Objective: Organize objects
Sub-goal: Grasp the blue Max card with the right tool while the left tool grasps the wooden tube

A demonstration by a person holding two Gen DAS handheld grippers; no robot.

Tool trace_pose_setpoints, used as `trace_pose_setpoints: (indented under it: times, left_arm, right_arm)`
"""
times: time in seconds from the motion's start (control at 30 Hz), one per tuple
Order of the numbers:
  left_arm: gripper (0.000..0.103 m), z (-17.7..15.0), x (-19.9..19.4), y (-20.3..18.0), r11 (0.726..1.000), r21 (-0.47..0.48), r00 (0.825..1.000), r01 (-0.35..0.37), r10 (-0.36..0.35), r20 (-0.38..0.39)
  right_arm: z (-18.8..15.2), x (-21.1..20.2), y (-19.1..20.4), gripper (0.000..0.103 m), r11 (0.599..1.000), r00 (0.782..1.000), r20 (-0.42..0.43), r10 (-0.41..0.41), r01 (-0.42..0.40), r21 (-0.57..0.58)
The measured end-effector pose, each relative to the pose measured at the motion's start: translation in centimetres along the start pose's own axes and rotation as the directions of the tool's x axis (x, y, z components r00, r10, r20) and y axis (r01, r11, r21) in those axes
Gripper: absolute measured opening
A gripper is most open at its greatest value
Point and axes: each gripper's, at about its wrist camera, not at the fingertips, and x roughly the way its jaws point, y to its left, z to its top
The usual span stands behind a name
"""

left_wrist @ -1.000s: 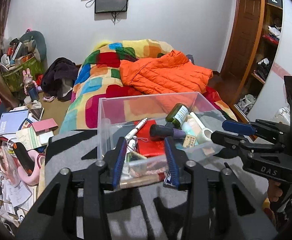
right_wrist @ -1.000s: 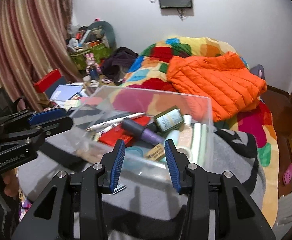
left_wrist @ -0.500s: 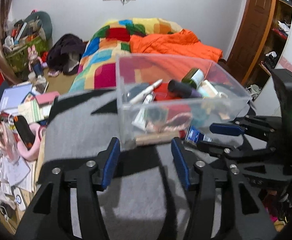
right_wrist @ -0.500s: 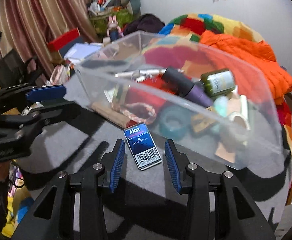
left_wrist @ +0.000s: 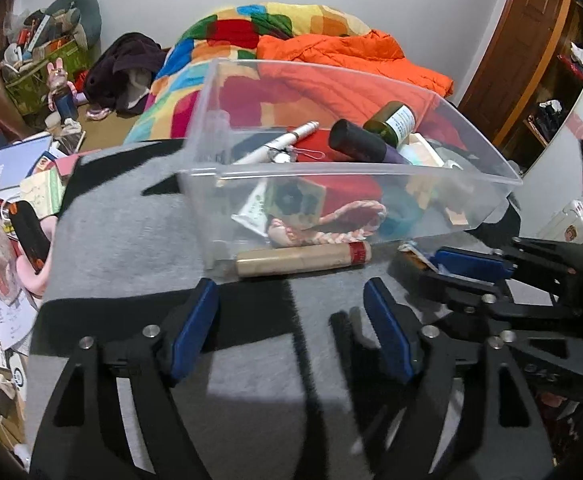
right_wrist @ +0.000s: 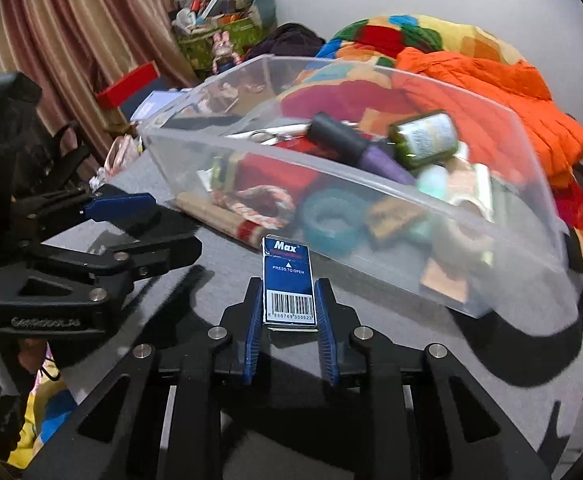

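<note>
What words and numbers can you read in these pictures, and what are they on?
"Max" – blue box between the right gripper's fingers.
"PRESS TO OPEN" – same box.
Barcode digits – too small to read surely.
Green bottle label – blurred.
Left gripper lettering – blurred.

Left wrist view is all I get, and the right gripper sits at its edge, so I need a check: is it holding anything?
Observer: Yes, the right gripper is shut on a blue Max box, pads on its long sides.
Operator: Inside the bin yet?
Observer: No, the box ends just outside the near wall of the clear bin.
Operator: Which face is up?
Observer: The barcode face, printed "PRESS TO OPEN".
</note>
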Motion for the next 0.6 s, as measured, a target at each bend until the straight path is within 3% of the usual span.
trace_pose_setpoints:
  times: [0.1, 0.17, 0.53, 0.6]
  left_arm:
    - [0.077, 0.5, 0.7, -0.8, 1.000, 0.007, 1.000, -0.008, 0.008, -0.020]
    - [0.084, 0.8, 1.4, -1.1, 1.000, -0.003, 0.999, -0.019, 0.019, -0.034]
    - [0.091, 1.5, 3.3, -2.8, 0.996, -0.014, 0.993, -0.092, 0.090, -0.078]
    - [0.091, 1.5, 3.4, -3.0, 0.995, -0.011, 0.992, -0.099, 0.098, -0.079]
  right_arm:
    - [-0.6, -0.9, -1.1, 0.023, 1.000, 1.000, 0.017, 0.004, -0.004, 0.023]
    - [-0.9, -1.2, -1.4, 0.023, 1.000, 1.000, 0.022, 0.001, -0.001, 0.022]
    - [-2.7, -1.6, -0.9, 0.024, 0.999, 1.000, 0.013, -0.017, 0.017, -0.034]
    - [-2.8, -1.5, -0.9, 0.029, 0.999, 1.000, 0.006, -0.015, 0.016, -0.033]
